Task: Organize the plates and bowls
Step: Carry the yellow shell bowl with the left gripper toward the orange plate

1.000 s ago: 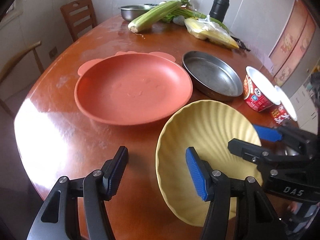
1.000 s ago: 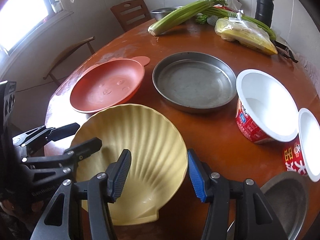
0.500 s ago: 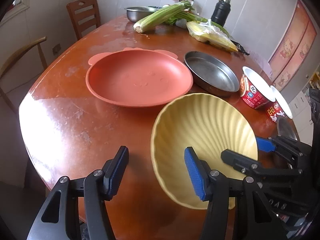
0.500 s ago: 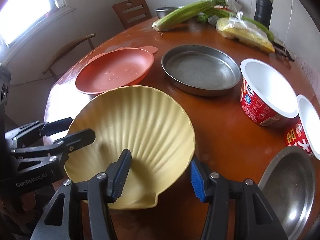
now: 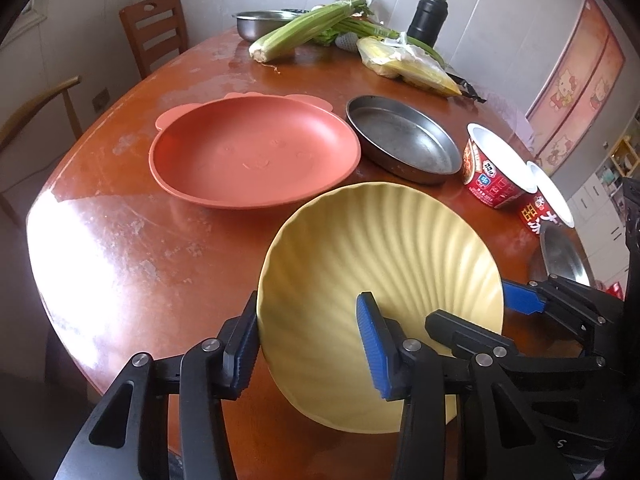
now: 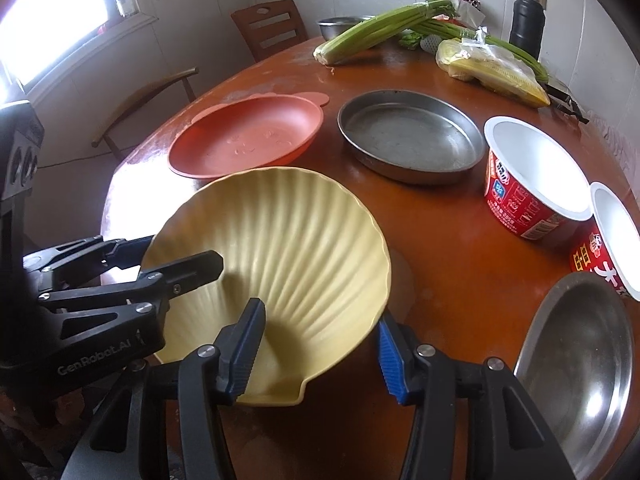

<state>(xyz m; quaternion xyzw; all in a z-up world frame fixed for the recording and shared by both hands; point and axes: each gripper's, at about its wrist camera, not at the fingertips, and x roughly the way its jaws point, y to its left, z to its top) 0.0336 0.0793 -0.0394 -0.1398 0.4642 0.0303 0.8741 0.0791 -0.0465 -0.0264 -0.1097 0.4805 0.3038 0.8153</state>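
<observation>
Both tools are straddling the yellow shell bowl (image 5: 384, 280) near the surface's (image 5: 120, 248) front edge: the left tool (image 5: 308, 344) and right tool (image 6: 320, 340) each gaping wide across its rim, neither clamping. Bare surface is lying leftward; the red plate (image 5: 252, 152) is sitting just behind.

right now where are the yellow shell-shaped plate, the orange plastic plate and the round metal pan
yellow shell-shaped plate (image 6: 304, 240), right wrist view, ribbed inside
orange plastic plate (image 5: 256, 152), left wrist view, flat centre
round metal pan (image 6: 408, 136), right wrist view, bare floor
</observation>
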